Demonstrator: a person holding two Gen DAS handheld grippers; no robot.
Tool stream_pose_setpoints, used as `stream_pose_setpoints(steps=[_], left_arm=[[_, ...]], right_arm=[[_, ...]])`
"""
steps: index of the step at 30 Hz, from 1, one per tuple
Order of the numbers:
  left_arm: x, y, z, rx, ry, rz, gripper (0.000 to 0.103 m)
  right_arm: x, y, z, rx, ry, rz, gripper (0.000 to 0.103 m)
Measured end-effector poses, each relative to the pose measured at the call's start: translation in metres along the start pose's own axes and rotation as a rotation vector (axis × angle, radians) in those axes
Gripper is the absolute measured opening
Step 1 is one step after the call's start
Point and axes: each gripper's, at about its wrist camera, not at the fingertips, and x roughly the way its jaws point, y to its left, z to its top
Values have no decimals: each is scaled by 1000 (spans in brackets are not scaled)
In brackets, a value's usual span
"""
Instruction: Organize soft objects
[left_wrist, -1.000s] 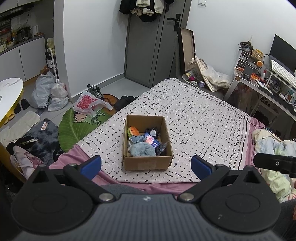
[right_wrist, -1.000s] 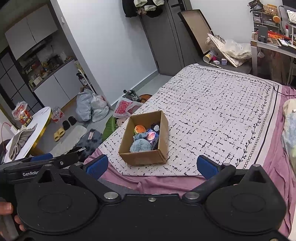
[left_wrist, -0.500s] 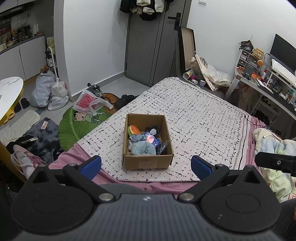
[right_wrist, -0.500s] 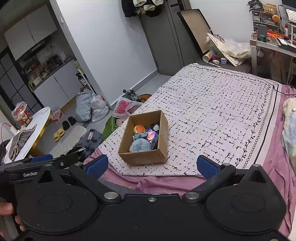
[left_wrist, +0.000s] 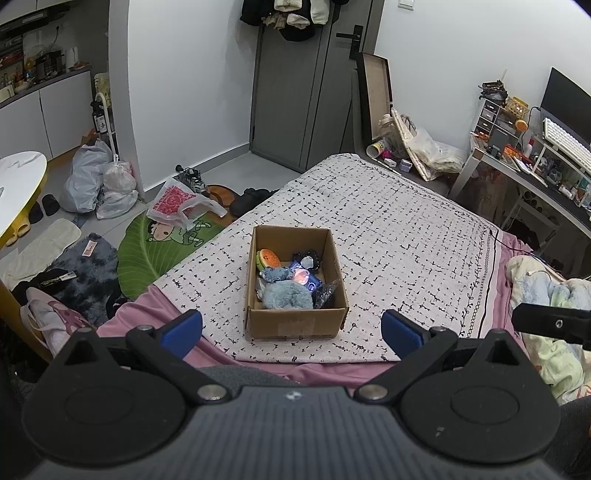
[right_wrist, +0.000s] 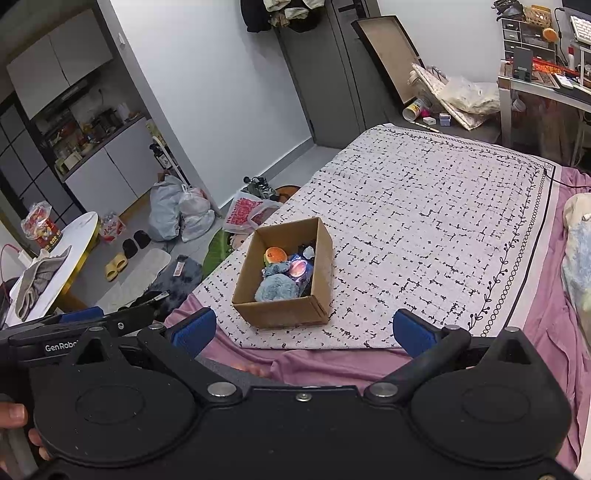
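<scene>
An open cardboard box stands on the patterned bed cover near the bed's foot; it also shows in the right wrist view. Inside lie several soft toys: a blue-grey plush, an orange and green plush, a glowing pink toy and a dark piece. My left gripper is open and empty, well short of the box. My right gripper is open and empty, also short of the box, to the right of the left one.
The bed cover stretches beyond the box. A crumpled light blanket lies at the right. Bags, shoes and rugs cover the floor at the left. A desk stands at the right. A round white table is far left.
Both views have shifted only slightly; the box sits a touch lower and closer in the frames. Both grippers stay open and empty.
</scene>
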Motion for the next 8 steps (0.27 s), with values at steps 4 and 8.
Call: stream_pose_setpoints(steps=[4, 8], left_arm=[[2, -1, 1, 3, 1, -7, 102], [6, -3, 3, 18, 1, -25, 102]], right_arm=[[1, -2, 0, 1, 1, -1, 103], [2, -3, 0, -4, -3, -8, 103]])
